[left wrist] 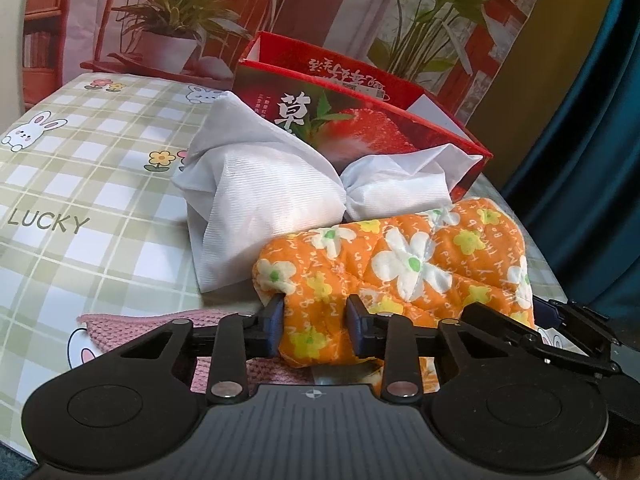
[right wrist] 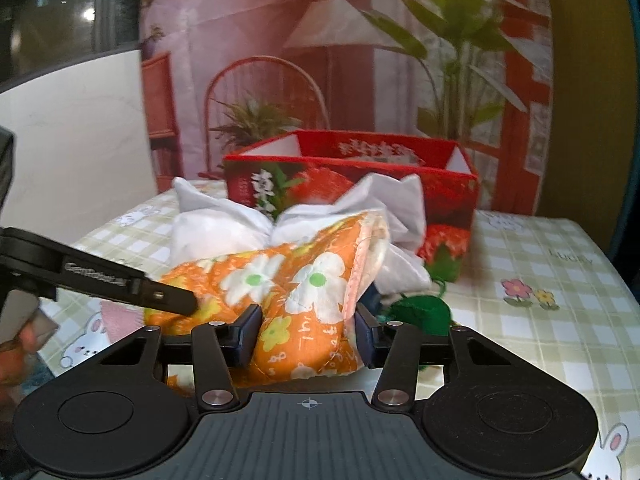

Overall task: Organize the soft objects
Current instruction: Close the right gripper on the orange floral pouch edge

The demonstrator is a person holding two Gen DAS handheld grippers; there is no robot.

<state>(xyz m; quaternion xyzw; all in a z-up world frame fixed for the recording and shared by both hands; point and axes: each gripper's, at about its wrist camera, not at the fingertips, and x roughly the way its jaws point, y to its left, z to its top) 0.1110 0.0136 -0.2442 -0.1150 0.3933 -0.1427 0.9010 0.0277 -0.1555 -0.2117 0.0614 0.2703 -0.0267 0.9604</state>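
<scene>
An orange flowered quilted cloth [left wrist: 400, 264] lies bunched on the checked tablecloth. My left gripper [left wrist: 316, 320] is shut on its near left end. My right gripper [right wrist: 306, 332] is shut on its other end [right wrist: 304, 288], which is lifted a little. The left gripper's arm [right wrist: 120, 280] shows at the left of the right wrist view. Behind the cloth lies a white knotted fabric bundle [left wrist: 272, 192], also in the right wrist view [right wrist: 224, 228]. A red strawberry box [left wrist: 360, 120], open at the top, stands behind it [right wrist: 440, 192].
A pink knitted cloth [left wrist: 120, 324] lies under the left gripper. Green yarn [right wrist: 424, 308] lies to the right of the orange cloth. A printed backdrop [right wrist: 320, 40] stands behind the table. A blue curtain [left wrist: 592, 120] hangs at the right.
</scene>
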